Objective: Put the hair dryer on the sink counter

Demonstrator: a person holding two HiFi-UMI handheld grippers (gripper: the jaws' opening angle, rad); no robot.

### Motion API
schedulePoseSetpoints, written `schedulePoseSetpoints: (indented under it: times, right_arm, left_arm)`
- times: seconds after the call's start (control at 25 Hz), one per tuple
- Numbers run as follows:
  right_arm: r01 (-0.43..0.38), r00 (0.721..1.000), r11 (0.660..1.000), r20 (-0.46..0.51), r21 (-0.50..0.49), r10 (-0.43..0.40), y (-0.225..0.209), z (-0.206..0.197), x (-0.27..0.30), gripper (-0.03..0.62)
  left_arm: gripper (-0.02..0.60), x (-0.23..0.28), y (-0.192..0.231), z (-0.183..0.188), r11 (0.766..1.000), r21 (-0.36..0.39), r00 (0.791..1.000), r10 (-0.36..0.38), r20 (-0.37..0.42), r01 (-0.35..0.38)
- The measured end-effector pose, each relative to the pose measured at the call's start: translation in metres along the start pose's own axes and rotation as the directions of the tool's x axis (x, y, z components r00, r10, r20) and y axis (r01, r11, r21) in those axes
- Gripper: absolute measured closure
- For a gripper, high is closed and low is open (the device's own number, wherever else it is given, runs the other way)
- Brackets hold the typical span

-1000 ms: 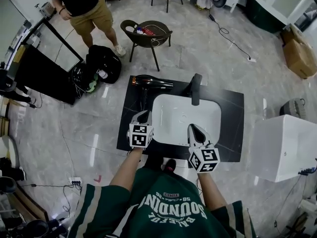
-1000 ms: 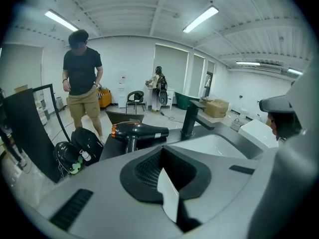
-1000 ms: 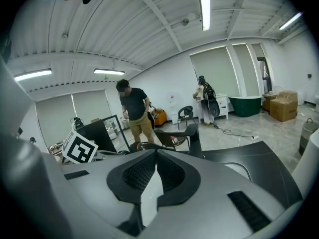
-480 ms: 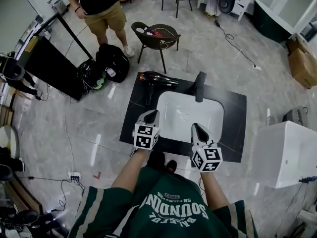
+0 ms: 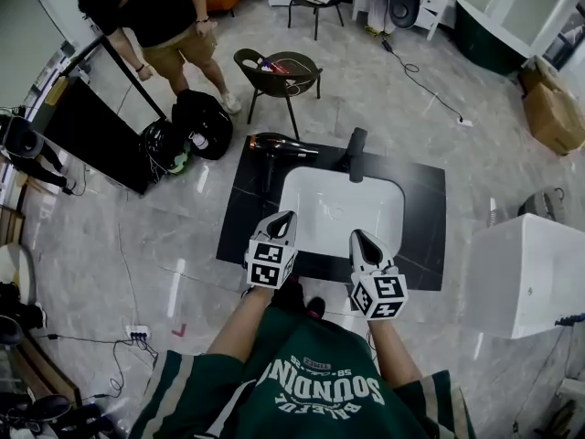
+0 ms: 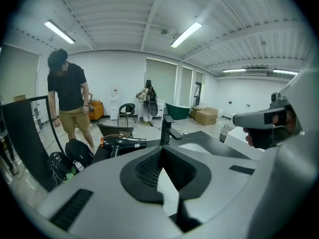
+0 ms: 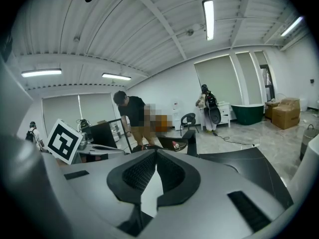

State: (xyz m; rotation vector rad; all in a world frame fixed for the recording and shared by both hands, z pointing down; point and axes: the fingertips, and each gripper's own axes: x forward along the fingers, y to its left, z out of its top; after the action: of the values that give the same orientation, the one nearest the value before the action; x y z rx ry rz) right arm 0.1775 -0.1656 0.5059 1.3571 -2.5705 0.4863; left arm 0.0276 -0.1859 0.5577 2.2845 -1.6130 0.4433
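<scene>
The black hair dryer [image 5: 279, 144] with a copper ring lies on the back left corner of the black sink counter [image 5: 422, 210], left of the black faucet [image 5: 355, 154]. It also shows in the left gripper view, hair dryer [image 6: 124, 143] beside faucet [image 6: 167, 128]. My left gripper [image 5: 284, 219] hangs over the front left edge of the white basin [image 5: 311, 210], shut and empty, well short of the dryer. My right gripper [image 5: 358, 238] hovers at the basin's front edge, also shut with nothing in it. Both sets of jaws meet at their tips, left gripper [image 6: 163, 147] and right gripper [image 7: 156, 151].
A person in a black shirt and tan shorts [image 5: 155, 16] stands beyond the counter by a dark chair [image 5: 274, 67] holding small items. A black bag [image 5: 196, 112] lies on the floor at left. A white cabinet [image 5: 526, 273] stands at right, a cardboard box [image 5: 553, 108] further back.
Both grippers have risen a little, the left one drifting right toward the basin; both stay shut and empty. The hair dryer has not moved. The person at the back has shifted.
</scene>
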Motion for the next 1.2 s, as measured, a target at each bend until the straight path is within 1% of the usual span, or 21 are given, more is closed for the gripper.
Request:
schedulePoseSetpoints:
  times: [0.32, 0.88, 1.2]
  right_arm:
    - [0.032, 0.999, 0.999, 0.024, 0.007, -0.032, -0.015, 0.002, -0.018, 0.551]
    - [-0.007, 1.000, 1.000, 0.025, -0.012, 0.007, -0.006, 0.005, -0.015, 0.553]
    - [-0.012, 1.000, 1.000, 0.020, -0.014, 0.012, -0.004, 0.002, -0.015, 0.553]
  left_arm:
    - [0.571, -0.002, -0.022, 0.000, 0.999, 0.022, 1.000, -0.027, 0.005, 0.027]
    - [0.571, -0.006, -0.020, 0.003, 1.000, 0.012, 1.000, -0.018, 0.010, 0.018]
    - [0.571, -0.005, -0.016, 0.002, 1.000, -0.014, 1.000, -0.010, 0.013, 0.010]
